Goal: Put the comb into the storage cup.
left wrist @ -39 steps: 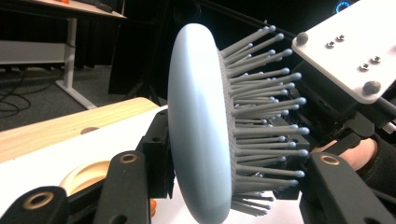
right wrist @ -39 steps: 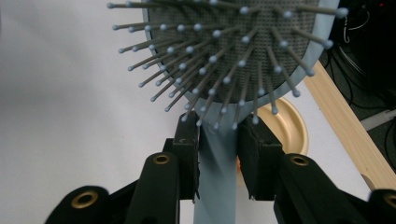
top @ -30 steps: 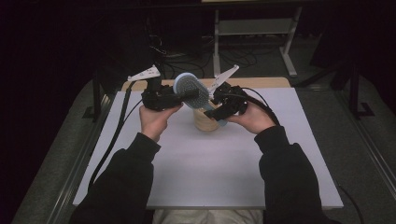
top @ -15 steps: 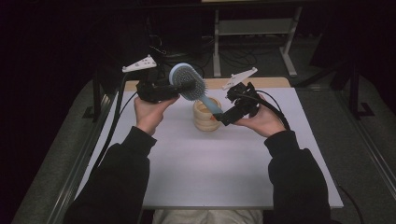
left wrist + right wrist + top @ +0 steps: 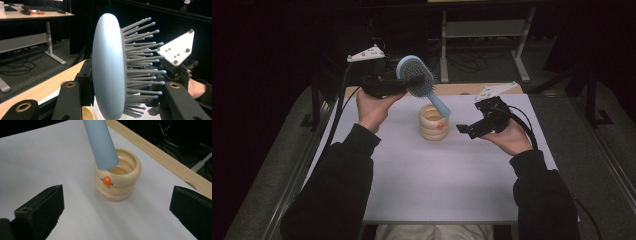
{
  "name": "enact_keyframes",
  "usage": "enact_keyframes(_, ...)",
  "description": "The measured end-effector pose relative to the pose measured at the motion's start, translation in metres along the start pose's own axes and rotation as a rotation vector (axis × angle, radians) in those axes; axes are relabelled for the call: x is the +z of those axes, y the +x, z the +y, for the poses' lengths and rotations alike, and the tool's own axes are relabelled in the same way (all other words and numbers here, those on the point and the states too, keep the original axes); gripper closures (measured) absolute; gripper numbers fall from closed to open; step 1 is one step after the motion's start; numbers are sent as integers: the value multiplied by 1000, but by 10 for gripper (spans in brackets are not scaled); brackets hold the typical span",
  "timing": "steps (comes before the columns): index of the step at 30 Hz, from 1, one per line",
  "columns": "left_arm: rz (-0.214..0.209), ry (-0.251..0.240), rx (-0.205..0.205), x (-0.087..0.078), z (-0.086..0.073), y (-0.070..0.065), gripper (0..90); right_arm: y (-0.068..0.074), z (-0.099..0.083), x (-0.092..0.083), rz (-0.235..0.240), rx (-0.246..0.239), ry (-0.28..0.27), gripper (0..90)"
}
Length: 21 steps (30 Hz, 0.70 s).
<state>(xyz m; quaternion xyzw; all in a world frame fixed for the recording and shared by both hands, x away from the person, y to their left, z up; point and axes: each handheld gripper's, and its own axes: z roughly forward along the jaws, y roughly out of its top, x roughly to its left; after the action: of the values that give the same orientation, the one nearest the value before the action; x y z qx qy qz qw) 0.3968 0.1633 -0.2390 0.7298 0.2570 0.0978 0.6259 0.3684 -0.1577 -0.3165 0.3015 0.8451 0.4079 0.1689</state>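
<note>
While the left claw (image 5: 409,82) squeezes the head of the pale blue plastic hairbrush (image 5: 418,80), its handle slants down toward the cream ringed cup (image 5: 433,122) on the table (image 5: 437,175); the right claw (image 5: 469,128), jaws wide apart, waits just beside it.

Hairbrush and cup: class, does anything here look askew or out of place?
The hairbrush hangs tilted in the air, its head clamped in the left tool, its handle end above the cream cup, not inside it. The right tool is open, holding nothing. Nothing is spilled or damaged.
</note>
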Motion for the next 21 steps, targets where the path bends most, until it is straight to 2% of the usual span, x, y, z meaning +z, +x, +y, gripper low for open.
enact_keyframes(10, 10, -20, 4, 2, 16, 7, 531, -13, -31, -14, -4, 69, -40, 0)
enact_keyframes(14, 19, -22, -4, 4, 19, 13, 531, -19, -44, -20, -5, 104, -60, 0)
enact_keyframes(21, 24, -13, -16, 6, 17, 25, 532, -26, -66, -29, -28, 136, -106, 0)
